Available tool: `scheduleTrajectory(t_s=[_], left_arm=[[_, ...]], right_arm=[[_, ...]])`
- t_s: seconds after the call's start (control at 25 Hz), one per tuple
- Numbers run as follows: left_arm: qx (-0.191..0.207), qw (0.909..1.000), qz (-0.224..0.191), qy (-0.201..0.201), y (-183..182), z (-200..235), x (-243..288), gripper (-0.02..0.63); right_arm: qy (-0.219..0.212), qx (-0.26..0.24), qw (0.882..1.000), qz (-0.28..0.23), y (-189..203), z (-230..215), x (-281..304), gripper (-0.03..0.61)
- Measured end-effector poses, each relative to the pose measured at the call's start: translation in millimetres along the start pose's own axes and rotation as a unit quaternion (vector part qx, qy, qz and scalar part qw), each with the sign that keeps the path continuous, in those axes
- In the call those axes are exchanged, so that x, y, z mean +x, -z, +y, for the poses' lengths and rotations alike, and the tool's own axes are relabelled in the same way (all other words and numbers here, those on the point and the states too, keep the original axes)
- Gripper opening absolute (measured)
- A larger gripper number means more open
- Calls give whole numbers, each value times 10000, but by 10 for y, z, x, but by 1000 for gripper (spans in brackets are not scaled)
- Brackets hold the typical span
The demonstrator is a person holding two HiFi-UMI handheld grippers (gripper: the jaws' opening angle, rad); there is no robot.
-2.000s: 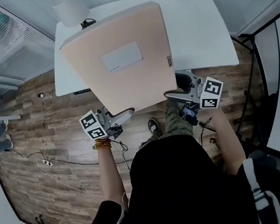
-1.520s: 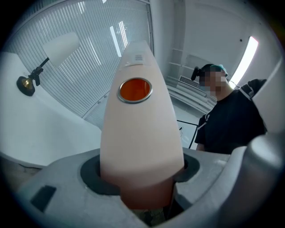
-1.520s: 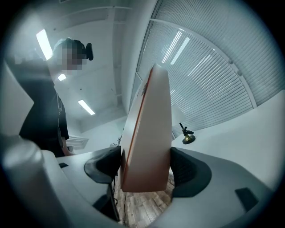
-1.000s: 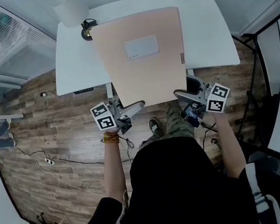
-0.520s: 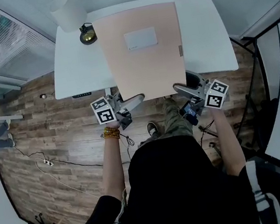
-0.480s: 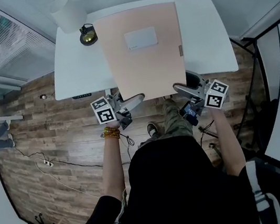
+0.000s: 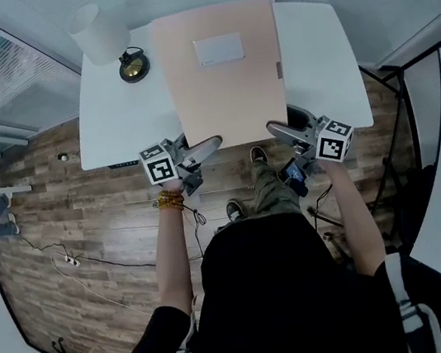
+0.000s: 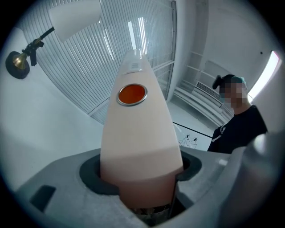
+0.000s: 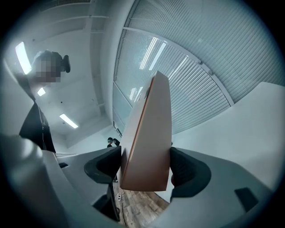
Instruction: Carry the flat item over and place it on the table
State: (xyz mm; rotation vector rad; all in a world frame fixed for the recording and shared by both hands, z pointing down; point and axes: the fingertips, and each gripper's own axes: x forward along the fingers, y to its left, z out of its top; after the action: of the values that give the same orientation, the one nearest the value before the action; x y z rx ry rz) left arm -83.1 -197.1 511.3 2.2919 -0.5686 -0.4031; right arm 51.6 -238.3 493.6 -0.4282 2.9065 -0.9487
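My left gripper [image 7: 199, 148] is clamped on the near-left corner of the flat item [image 7: 222, 87], a peach binder. My right gripper [image 7: 280, 130] grips its near-right corner, pads pressed to both faces. Those 2 corners overhang the near edge of the white table [image 7: 111, 123]. From there the binder reaches across the top to the far edge, its label [image 7: 218, 48] facing up. 1 lamp [image 7: 100, 32] stands at the far-left corner.
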Motion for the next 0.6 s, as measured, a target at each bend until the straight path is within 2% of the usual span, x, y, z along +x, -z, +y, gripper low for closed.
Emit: scheduleTrajectory(t_s=[0.6], left_arm=[[-892,9947,-236,-458,-405,967,419,328]], right_arm=[[284,849,9959,141,-272,-1057,371,308]])
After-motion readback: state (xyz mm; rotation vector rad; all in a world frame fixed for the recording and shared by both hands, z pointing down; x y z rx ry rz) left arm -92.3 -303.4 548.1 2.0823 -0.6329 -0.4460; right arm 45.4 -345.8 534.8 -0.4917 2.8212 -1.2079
